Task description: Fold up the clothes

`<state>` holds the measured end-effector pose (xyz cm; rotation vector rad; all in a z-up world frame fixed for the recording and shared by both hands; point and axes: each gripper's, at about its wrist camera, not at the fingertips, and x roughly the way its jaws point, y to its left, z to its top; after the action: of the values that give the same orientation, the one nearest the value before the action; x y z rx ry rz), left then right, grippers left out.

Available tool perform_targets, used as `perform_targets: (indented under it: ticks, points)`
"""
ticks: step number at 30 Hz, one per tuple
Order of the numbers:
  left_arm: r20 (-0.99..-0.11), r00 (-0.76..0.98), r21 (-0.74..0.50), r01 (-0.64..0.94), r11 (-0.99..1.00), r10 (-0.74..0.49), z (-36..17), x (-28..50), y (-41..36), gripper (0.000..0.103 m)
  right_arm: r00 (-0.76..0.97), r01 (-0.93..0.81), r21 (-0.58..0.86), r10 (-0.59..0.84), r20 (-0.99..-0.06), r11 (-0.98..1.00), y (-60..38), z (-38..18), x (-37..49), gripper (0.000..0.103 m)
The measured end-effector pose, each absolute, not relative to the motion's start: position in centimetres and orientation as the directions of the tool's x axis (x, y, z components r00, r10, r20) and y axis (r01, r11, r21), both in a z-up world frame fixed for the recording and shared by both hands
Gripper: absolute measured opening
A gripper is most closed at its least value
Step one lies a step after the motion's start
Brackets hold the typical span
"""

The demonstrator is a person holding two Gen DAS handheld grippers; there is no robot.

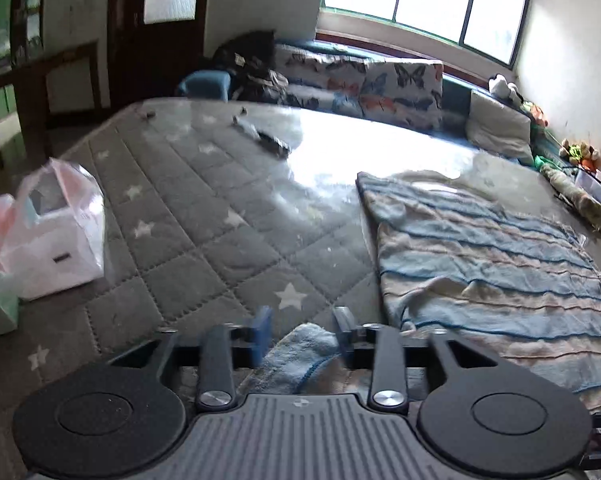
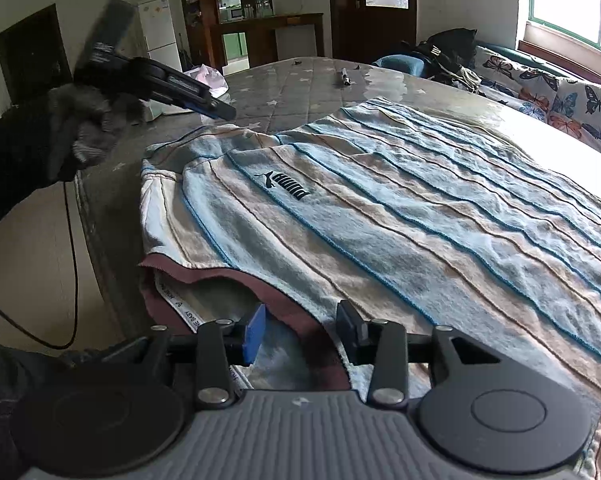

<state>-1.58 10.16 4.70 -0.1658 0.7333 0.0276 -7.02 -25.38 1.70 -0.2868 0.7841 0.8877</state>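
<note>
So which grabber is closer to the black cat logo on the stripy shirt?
Right. The right gripper sits at the striped shirt's maroon collar, just below the logo. The left gripper is raised in the air beyond the shirt's sleeve edge, farther away.

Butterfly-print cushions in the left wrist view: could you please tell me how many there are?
2: one butterfly-print cushion lies by the dark clothing pile, the other beside it toward the plain white pillow. More may be hidden.
</note>
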Motion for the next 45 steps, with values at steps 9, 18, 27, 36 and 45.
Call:
perform_targets:
  ticks: [9,18,27,36,45]
  points:
    - [-0.700,0.709,-0.179,-0.062,0.982,-0.083,3.0,-0.5,10.6,0.009,0.385,-0.793,0.064,0.579,-0.719,0.606,-24.9,1.6,-7.2,0.045]
    - [-0.687,0.726,-0.151,-0.150,0.977,0.005,2.4,-1.2,11.2,0.008,0.387,-0.803,0.046,0.579,-0.718,0.594,-25.0,1.4,-7.3,0.046]
    - [-0.670,0.741,-0.156,-0.182,0.971,0.031,3.9,-2.4,12.7,0.020,0.386,-0.808,0.031,0.569,-0.726,0.589,-24.6,1.8,-7.5,0.045]
    - [-0.667,0.745,-0.174,-0.155,0.973,-0.001,4.6,-5.7,13.6,0.019,0.321,-0.874,0.041,0.640,-0.698,0.483,-22.2,4.2,-8.4,0.042]
    - [-0.664,0.747,-0.239,-0.165,0.957,-0.037,3.9,-9.0,15.3,0.019,0.183,-0.950,0.055,0.690,-0.700,0.307,-15.4,5.1,-8.0,0.034]
